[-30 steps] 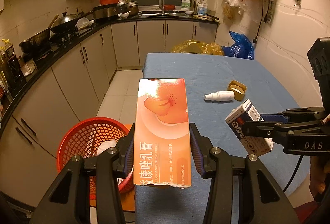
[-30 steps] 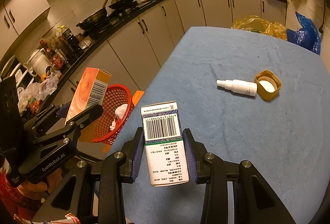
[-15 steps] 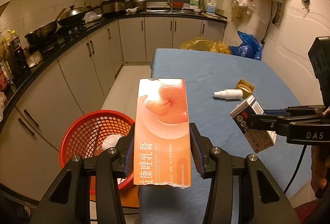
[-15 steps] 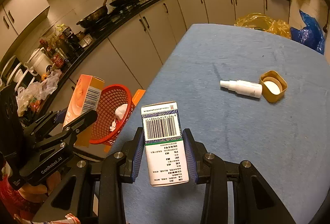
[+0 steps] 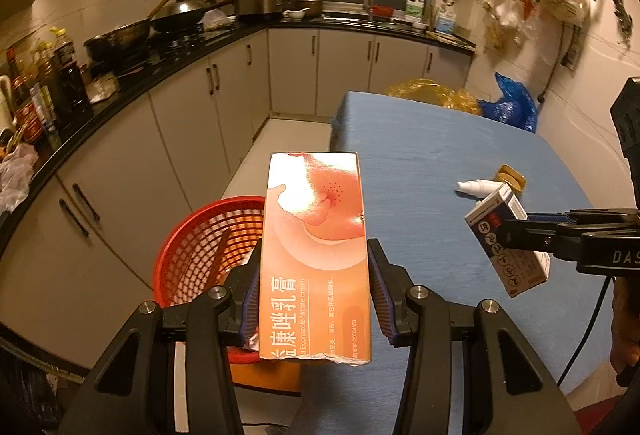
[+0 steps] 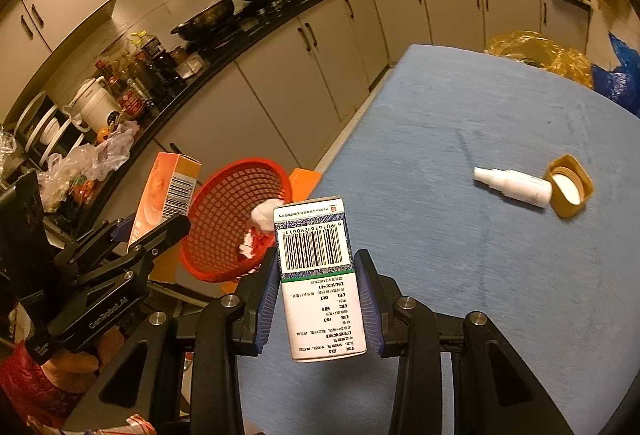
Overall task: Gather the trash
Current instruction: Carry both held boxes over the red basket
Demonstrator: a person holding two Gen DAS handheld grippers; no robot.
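The left gripper clamps a glossy orange carton, long axis pointing away. The right gripper clamps a white cardboard box, barcode end forward.

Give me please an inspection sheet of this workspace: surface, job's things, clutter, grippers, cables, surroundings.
Surface: table with a blue cover.
Job's things: orange box and white box held; red basket beside the table holds white scraps; spray bottle lies touching the yellow cap.
Clutter: yellow bag and blue bag at the table's far end.
Grippers: left gripper shut on the orange box; right gripper shut on the white box.
Cables: black cable hangs under the right gripper.
Surroundings: kitchen counter with woks, pots and bottles.
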